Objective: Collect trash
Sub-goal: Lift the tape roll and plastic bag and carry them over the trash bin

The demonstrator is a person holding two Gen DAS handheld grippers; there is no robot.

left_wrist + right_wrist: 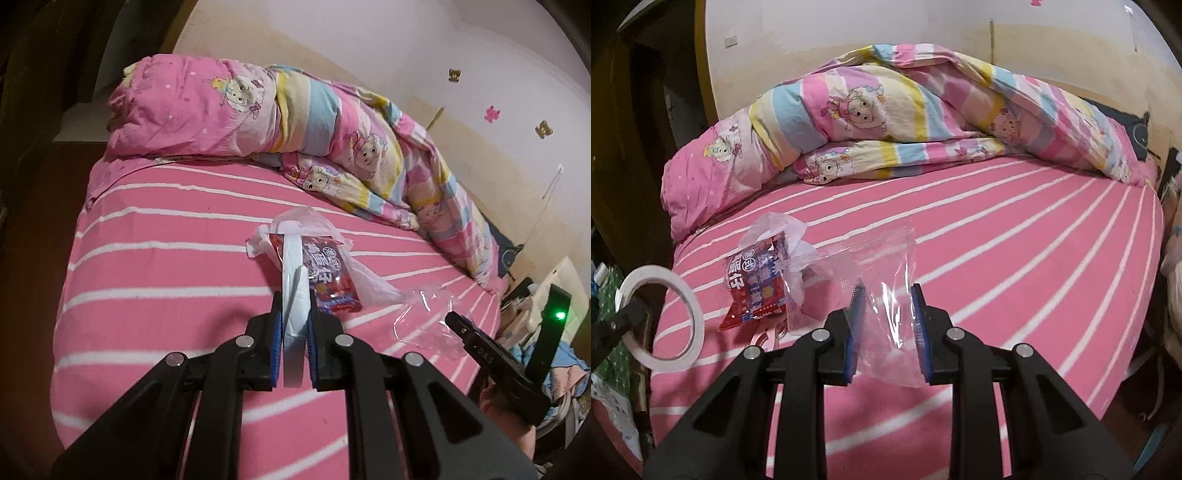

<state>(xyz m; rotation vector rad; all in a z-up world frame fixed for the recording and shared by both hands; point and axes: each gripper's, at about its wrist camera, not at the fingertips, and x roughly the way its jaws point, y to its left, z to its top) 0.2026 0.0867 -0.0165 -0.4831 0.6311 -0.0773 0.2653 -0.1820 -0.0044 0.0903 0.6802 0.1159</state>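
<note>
My left gripper (293, 299) is shut on a white tape roll (293, 280), held edge-on above the bed; the roll also shows in the right wrist view (661, 317) at the left. Beyond it a red snack wrapper (328, 280) lies on a thin white plastic bag (306, 221); the wrapper shows in the right wrist view too (757, 288). A clear plastic bag (886, 295) lies on the pink striped sheet, also seen in the left wrist view (424, 317). My right gripper (888, 291) is open, with its jaws either side of the clear bag.
A rolled pink cartoon quilt (258, 118) lies along the wall side of the bed (1034, 240). The bed's edge drops off at the left, by dark furniture. Clutter lies on the floor at the right (546, 354).
</note>
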